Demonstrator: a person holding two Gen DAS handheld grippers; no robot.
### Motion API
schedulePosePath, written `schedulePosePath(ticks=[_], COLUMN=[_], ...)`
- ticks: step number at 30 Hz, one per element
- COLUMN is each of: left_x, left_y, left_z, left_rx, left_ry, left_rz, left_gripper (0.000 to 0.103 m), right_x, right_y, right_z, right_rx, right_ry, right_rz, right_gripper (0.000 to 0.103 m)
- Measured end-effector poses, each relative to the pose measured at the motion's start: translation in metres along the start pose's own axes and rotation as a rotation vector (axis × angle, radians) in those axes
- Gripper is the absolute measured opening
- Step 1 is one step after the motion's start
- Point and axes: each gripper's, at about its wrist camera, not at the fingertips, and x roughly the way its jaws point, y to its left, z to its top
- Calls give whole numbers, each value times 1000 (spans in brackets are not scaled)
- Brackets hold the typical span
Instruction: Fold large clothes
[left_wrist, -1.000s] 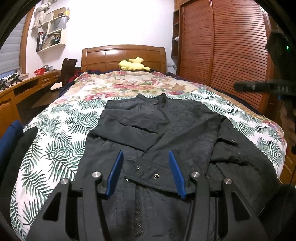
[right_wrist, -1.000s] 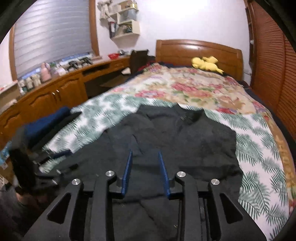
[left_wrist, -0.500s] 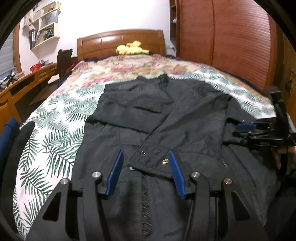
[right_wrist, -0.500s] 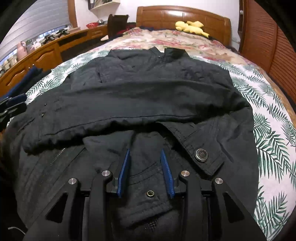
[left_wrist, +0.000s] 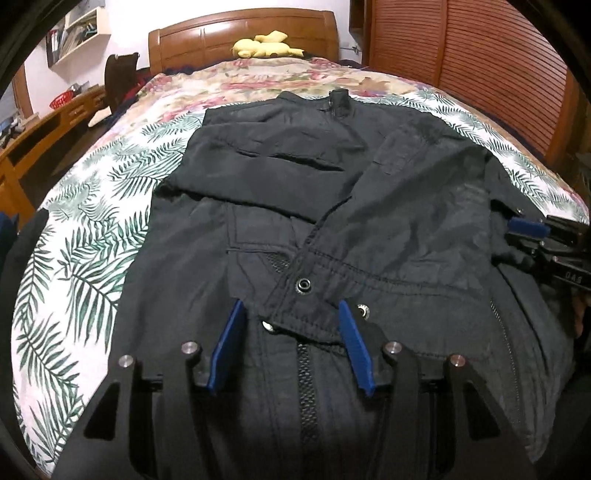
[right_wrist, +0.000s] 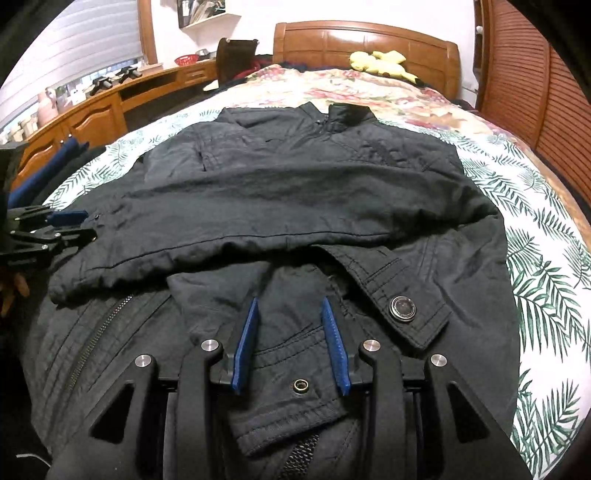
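Note:
A large black jacket (left_wrist: 332, 206) lies spread on the bed, collar toward the headboard, both sleeves folded across the front; it also fills the right wrist view (right_wrist: 295, 206). My left gripper (left_wrist: 291, 306) is open, its blue fingers straddling a sleeve cuff with a snap (left_wrist: 303, 285) near the jacket's hem. My right gripper (right_wrist: 290, 303) is open, low over the other cuff (right_wrist: 402, 306) and hem fabric. Each gripper shows at the edge of the other's view: the right in the left wrist view (left_wrist: 543, 240), the left in the right wrist view (right_wrist: 48, 229).
The bed has a palm-leaf and floral cover (left_wrist: 88, 236). A yellow plush toy (left_wrist: 266, 44) lies by the wooden headboard (right_wrist: 369, 40). A wooden desk (right_wrist: 92, 107) stands left of the bed, louvred wardrobe doors (left_wrist: 461, 55) right. Dark blue items (right_wrist: 40, 173) sit at the bed's left edge.
Both grippers have come down and forward, closer to the jacket's hem. The cuffs now lie between the open fingers. The jacket has not moved.

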Motion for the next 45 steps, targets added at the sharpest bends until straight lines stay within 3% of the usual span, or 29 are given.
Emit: schedulePosePath(ticks=[9, 12, 16, 17, 19, 22, 25, 31, 38, 45], left_x=[2, 0, -10, -14, -23, -36, -49, -65, -85, -92], left_y=[-9, -9, -7, -3, 4, 10, 13, 16, 27, 47], left_z=[0, -1, 1, 2, 6, 13, 19, 18, -7, -47], left_rx=[11, 30, 62, 54, 28, 29, 19, 11, 18, 28], left_ry=[6, 1, -36, -43, -63, -93, -103, -111, -100, -44], left_rz=[28, 25, 48, 40, 14, 35, -12, -69, -31, 55], left_gripper=[49, 41, 9, 6, 5, 5, 6, 16, 22, 30], right_x=[0, -1, -2, -2, -3, -4, -5, -4, -4, -4], right_y=[0, 1, 2, 2, 1, -1, -2, -3, -3, -2], right_z=[1, 0, -1, -1, -2, -3, -3, -3, -3, -3], right_rx=[-1, -5, -3, -3, -2, 1, 5, 0, 0, -3], right_ry=[-2, -5, -9, -9, -10, -12, -14, -10, -10, -9], right_rz=[-3, -8, -6, -5, -1, 6, 9, 6, 6, 3], right_gripper=[36, 36, 37, 37, 37, 38, 39, 39, 39, 39])
